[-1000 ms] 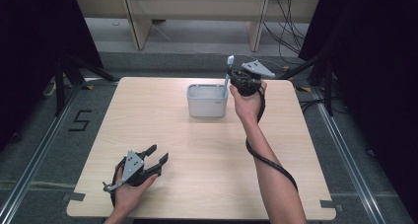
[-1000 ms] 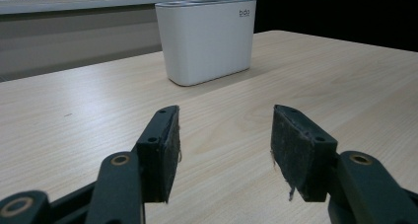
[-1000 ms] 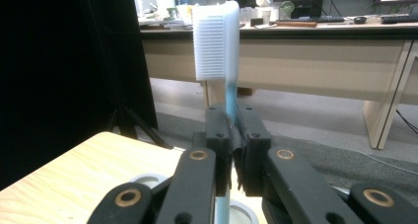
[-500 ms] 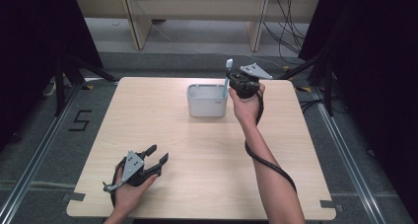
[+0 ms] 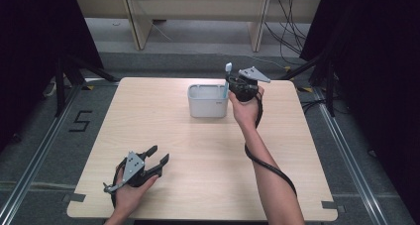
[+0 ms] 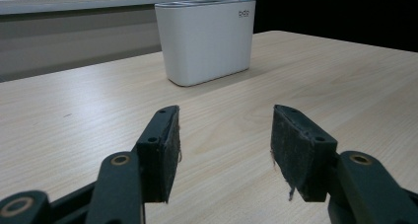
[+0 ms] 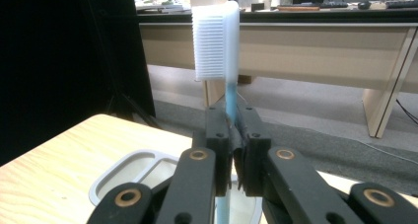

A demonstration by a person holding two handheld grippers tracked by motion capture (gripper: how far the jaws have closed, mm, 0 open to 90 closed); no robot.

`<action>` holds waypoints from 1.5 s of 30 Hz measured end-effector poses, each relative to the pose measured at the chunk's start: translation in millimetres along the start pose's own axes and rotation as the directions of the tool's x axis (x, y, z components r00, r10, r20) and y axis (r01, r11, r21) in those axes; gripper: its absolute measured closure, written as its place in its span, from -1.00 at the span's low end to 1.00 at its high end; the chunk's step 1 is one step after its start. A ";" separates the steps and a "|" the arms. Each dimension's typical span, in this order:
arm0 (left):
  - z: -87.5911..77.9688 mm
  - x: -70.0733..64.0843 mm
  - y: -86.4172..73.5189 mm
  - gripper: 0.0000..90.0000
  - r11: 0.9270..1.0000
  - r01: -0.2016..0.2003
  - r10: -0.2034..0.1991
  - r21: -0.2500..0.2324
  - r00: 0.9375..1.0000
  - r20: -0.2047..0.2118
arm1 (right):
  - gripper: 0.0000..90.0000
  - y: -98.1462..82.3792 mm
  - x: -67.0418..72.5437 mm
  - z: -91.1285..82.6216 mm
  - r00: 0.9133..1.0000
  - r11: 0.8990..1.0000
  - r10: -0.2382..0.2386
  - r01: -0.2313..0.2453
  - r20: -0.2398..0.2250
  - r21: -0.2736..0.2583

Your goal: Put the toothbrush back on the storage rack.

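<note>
Toothbrush [image 7: 227,98] being held upright by the right gripper [image 5: 233,86], whose jaws are clamping its pale blue handle so that the white bristled head is pointing up and the handle's lower end is hanging over a compartment of the white holder [image 5: 208,106]; this pose suits lowering it straight in. The holder is standing at the far middle of the wooden table [image 5: 198,155], its rounded rim showing divided openings. At the near left, the left gripper [image 5: 157,161] is resting on the table with its jaws standing apart and nothing between them, out of the working hand's way and aimed toward the holder.
</note>
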State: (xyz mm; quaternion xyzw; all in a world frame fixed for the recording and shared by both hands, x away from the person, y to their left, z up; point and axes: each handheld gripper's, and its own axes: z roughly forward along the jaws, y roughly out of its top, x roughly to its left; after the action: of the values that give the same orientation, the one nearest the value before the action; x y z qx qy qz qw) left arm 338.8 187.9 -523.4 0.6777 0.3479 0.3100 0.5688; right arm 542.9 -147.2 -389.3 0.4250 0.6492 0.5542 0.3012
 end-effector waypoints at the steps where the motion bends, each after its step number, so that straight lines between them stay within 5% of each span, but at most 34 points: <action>1: 0.0 0.0 0.0 -0.02 1.000 0.000 0.000 0.000 1.000 0.000 | 0.91 -1.0 0.7 0.3 1.000 1.000 0.012 -0.012 -0.001 0.002; 45: 0.2 -0.3 0.1 -0.02 1.000 0.001 -0.001 0.003 1.000 0.002 | 0.91 -38.9 -3.5 11.5 1.000 0.996 0.002 -0.003 0.006 0.094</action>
State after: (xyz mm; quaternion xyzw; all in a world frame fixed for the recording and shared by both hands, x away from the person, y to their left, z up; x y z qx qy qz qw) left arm 338.8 187.5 -523.3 0.6786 0.3482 0.3083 0.5684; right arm 545.9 -145.9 -429.8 0.4411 0.6733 0.5221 0.2821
